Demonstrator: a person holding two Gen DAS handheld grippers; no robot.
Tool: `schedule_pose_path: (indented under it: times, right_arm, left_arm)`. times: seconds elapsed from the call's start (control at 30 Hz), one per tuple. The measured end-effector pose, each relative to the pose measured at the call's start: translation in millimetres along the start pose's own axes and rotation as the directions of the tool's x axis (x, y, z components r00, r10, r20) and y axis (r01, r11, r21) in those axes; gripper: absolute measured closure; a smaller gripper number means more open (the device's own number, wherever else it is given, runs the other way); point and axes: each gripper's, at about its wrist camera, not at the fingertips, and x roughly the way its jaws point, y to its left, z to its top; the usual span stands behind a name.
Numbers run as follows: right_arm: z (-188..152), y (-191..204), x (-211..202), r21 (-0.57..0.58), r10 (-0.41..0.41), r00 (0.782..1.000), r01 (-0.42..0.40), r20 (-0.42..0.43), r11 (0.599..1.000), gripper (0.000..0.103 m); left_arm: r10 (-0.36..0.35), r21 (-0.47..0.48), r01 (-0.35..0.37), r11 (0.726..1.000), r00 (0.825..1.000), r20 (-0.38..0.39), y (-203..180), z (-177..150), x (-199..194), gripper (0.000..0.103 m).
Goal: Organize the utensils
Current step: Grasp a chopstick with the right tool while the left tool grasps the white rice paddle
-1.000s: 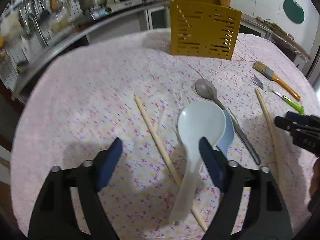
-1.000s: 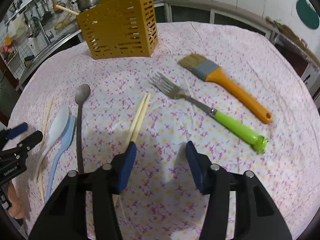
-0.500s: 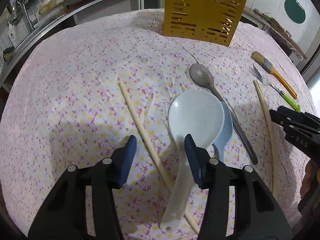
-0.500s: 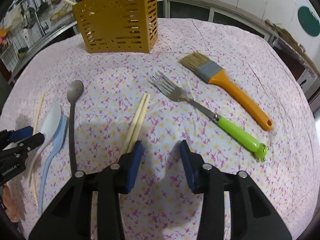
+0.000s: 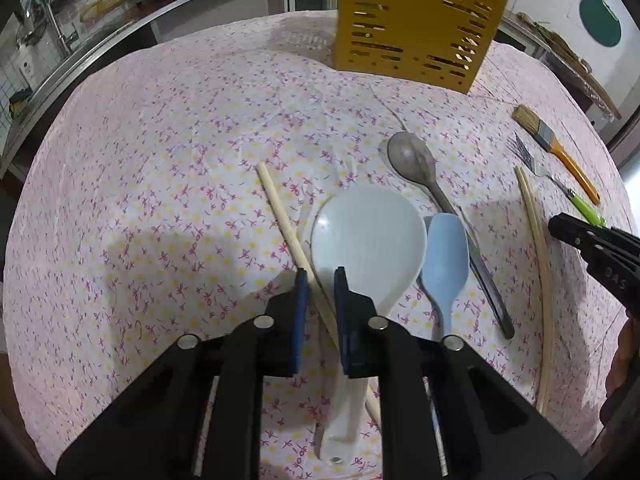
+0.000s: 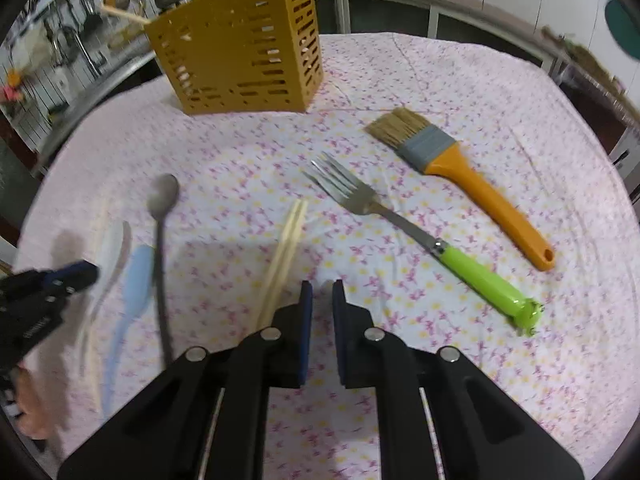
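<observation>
Straddling a single chopstick (image 5: 288, 226) just left of the white rice paddle (image 5: 368, 240), the left hand-held gripper (image 5: 320, 280) is narrowed almost onto it — likely for pickup toward the yellow caddy (image 5: 416, 24) beyond. The right hand-held gripper (image 6: 319, 292) sits nearly together, empty.

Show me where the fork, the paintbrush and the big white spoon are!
fork (image 6: 362, 200): right wrist view, on the metal neck just below the tines.
paintbrush (image 6: 486, 194): right wrist view, on the orange handle.
big white spoon (image 5: 368, 240): left wrist view, on the middle of its round bowl.
</observation>
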Motion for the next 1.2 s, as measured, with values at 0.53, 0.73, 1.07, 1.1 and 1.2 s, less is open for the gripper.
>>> schedule_pose_path:
  times: [0.53, 0.73, 1.07, 1.1, 1.2]
  right_arm:
    - [-1.2, 15.2, 4.7, 0.026, 0.058, 0.998, -0.058, -0.015, 0.998, 0.092]
    - [-0.7, 17.3, 2.7, 0.018, 0.066, 0.998, -0.065, -0.021, 0.998, 0.092]
    - [-1.8, 28.7, 11.9, -0.012, 0.035, 0.998, -0.035, -0.044, 0.999, 0.086]
    - [-1.1, 29.4, 12.3, -0.017, 0.031, 0.999, -0.031, -0.045, 0.999, 0.086]
    - [-0.6, 30.5, 12.5, -0.061, -0.016, 0.999, 0.013, -0.039, 0.998, 0.090]
  left_arm:
    - [0.013, -0.068, -0.013, 0.998, 1.000, -0.002, 16.3, -5.9, -1.7, 0.103]
    - [-0.025, -0.072, 0.027, 0.997, 1.000, 0.017, 12.8, -4.7, -13.8, 0.101]
    - [-0.033, -0.030, 0.034, 0.999, 0.999, 0.015, 1.1, -10.6, -14.5, 0.067]
    - [-0.034, -0.026, 0.034, 0.999, 0.999, 0.008, -0.5, -10.3, -13.6, 0.065]
    - [-0.012, -0.008, 0.012, 1.000, 1.000, -0.011, -6.2, -7.2, -6.2, 0.060]
